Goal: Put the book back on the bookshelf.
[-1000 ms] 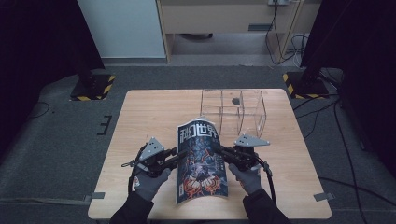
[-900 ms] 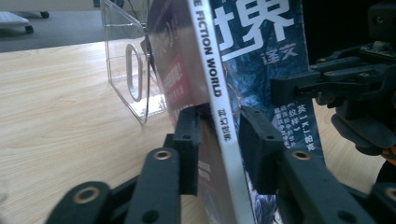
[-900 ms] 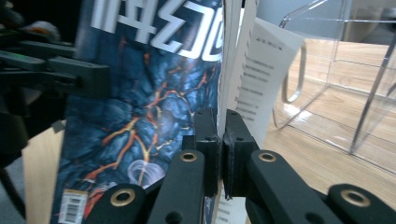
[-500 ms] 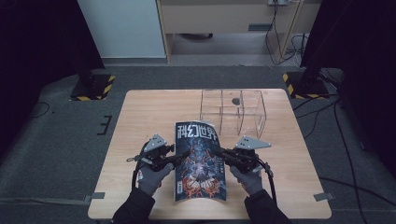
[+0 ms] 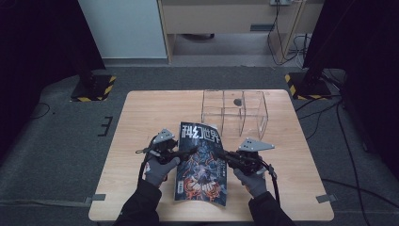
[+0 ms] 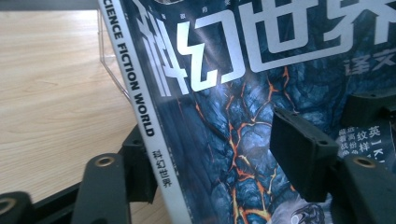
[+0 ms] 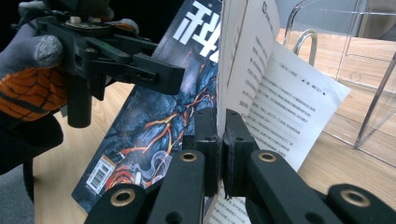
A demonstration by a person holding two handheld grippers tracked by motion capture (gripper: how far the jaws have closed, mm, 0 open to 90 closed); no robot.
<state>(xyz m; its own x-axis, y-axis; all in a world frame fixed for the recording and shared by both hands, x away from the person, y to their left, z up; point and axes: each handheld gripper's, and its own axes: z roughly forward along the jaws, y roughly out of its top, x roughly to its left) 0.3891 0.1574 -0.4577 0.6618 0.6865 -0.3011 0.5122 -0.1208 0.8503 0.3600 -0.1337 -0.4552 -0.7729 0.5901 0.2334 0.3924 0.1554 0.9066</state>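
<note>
A magazine (image 5: pixel 201 165) with a dark blue and orange cover is held up off the near middle of the wooden table (image 5: pixel 141 113), between the person's two gloved hands. The left gripper (image 5: pixel 186 151) has its jaws set on either side of the spine edge, one behind and one in front of the cover. The right gripper (image 5: pixel 225 155) is pinched tight on the cover's right edge, with loose pages (image 7: pixel 280 98) fanning out behind. A clear plastic box (image 5: pixel 235 110) stands just beyond, on the far right.
</note>
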